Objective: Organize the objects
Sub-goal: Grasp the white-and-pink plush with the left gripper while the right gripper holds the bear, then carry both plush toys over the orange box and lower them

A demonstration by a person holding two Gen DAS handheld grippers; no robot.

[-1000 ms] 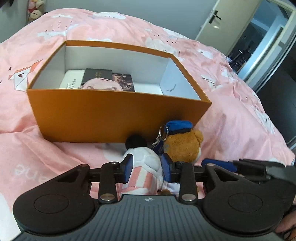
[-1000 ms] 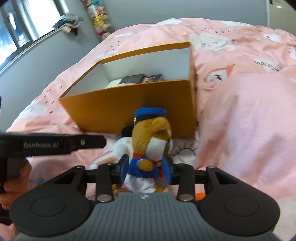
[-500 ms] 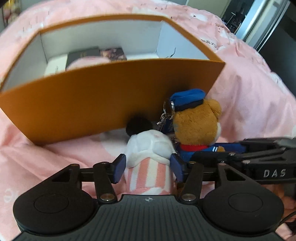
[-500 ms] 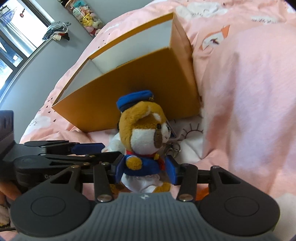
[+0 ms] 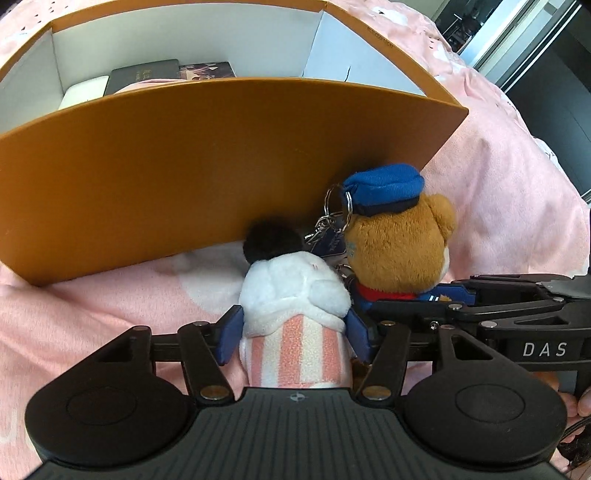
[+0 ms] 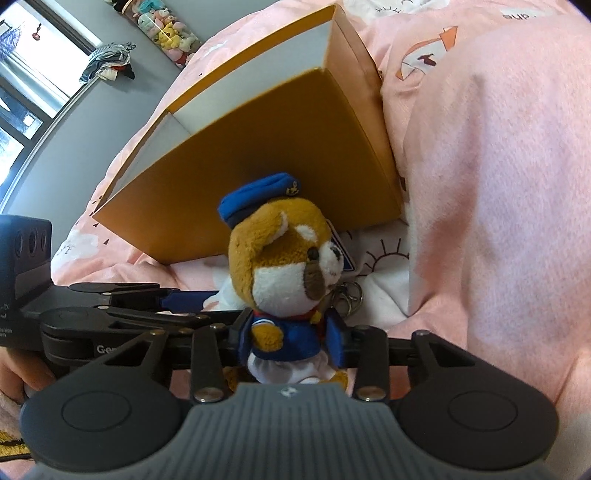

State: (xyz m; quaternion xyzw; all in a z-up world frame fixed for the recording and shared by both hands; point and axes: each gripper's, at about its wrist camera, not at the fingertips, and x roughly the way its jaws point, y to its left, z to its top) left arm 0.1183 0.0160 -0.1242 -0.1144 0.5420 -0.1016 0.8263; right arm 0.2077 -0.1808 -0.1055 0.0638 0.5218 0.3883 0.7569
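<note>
Orange box (image 5: 221,166) sits at 12 o'clock of both plush toys on the bed. Left gripper (image 5: 293,334) jaws opening, straddling the striped plush (image 5: 295,314), body upright. Right gripper (image 6: 291,338) closing on the sailor bear (image 6: 280,258), also upright, at its 3 o'clock.

A pink bedspread (image 6: 498,184) with cartoon prints covered the bed. Beyond it stood a grey wall (image 6: 85,125), a window (image 6: 22,74), and shelved plush toys (image 6: 166,29).

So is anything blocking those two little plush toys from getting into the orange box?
Only the box's own near wall: both toys sit on the bed against it, so the striped plush and sailor bear must be lifted over it. Nothing else visible blocks them.
</note>
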